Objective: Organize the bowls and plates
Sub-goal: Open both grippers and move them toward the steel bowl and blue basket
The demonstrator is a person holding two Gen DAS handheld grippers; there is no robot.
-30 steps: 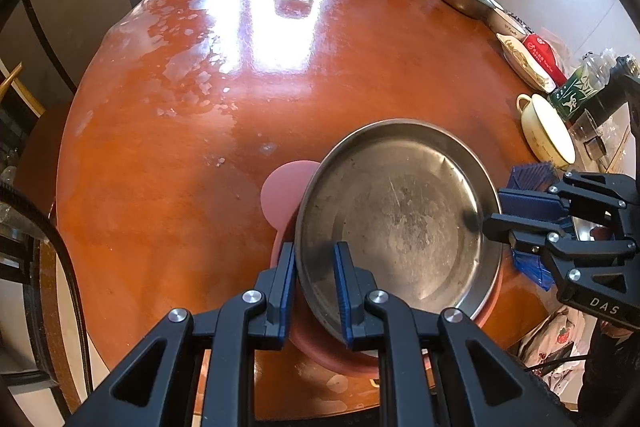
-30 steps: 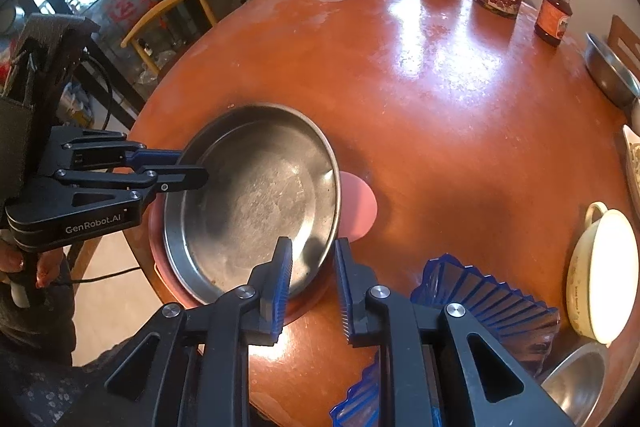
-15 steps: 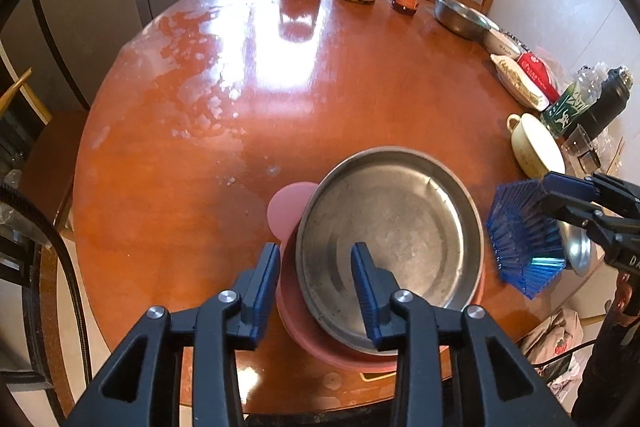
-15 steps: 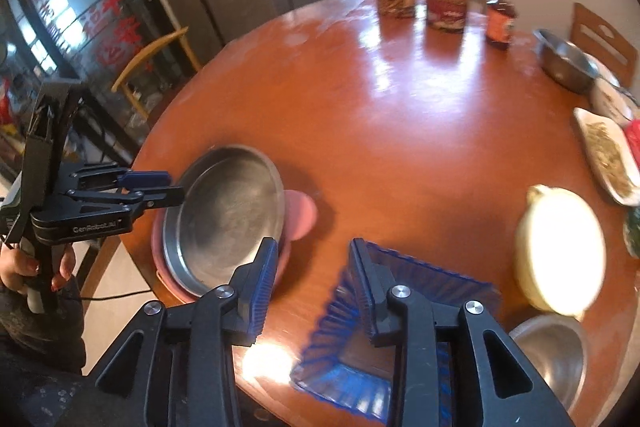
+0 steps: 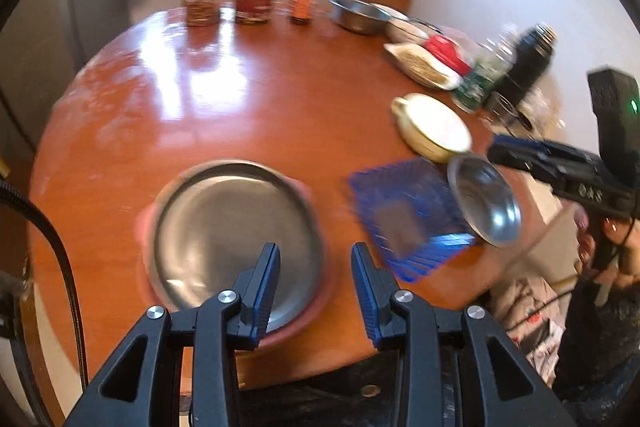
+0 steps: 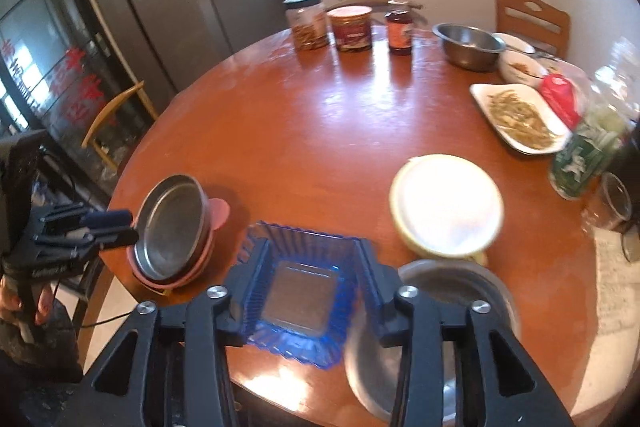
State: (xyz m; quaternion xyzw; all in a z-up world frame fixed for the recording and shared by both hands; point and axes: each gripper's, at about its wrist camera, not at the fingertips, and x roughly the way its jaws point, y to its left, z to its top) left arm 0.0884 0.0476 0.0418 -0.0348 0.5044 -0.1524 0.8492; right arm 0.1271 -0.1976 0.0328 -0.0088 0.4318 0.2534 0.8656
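A round metal plate point(image 5: 236, 231) lies in a pink plate point(image 5: 316, 301) near the table's front edge. My left gripper point(image 5: 314, 259) hovers open just above the metal plate's near right rim, holding nothing. To the right stand a blue square glass dish point(image 5: 404, 215), a small metal bowl point(image 5: 484, 203) and a cream bowl point(image 5: 436, 127). My right gripper point(image 6: 312, 259) hangs above the blue dish point(image 6: 304, 291) with its jaws opening. The dish shows below the gap and the pads do not touch it. The left gripper point(image 6: 120, 227) is beside the metal plate point(image 6: 172, 223).
The round wooden table point(image 5: 248, 115) carries jars point(image 5: 204, 1) and a bottle at the back, a steel bowl point(image 5: 358, 15), a white plate of food point(image 6: 520, 117), a green bottle point(image 6: 588, 151) and a glass at the right. Chairs stand around it.
Both grippers let go of the metal plate's rim, opened, and drew back and up. The right one swung rightward over the blue dish. The metal plate now rests in the pink plate.
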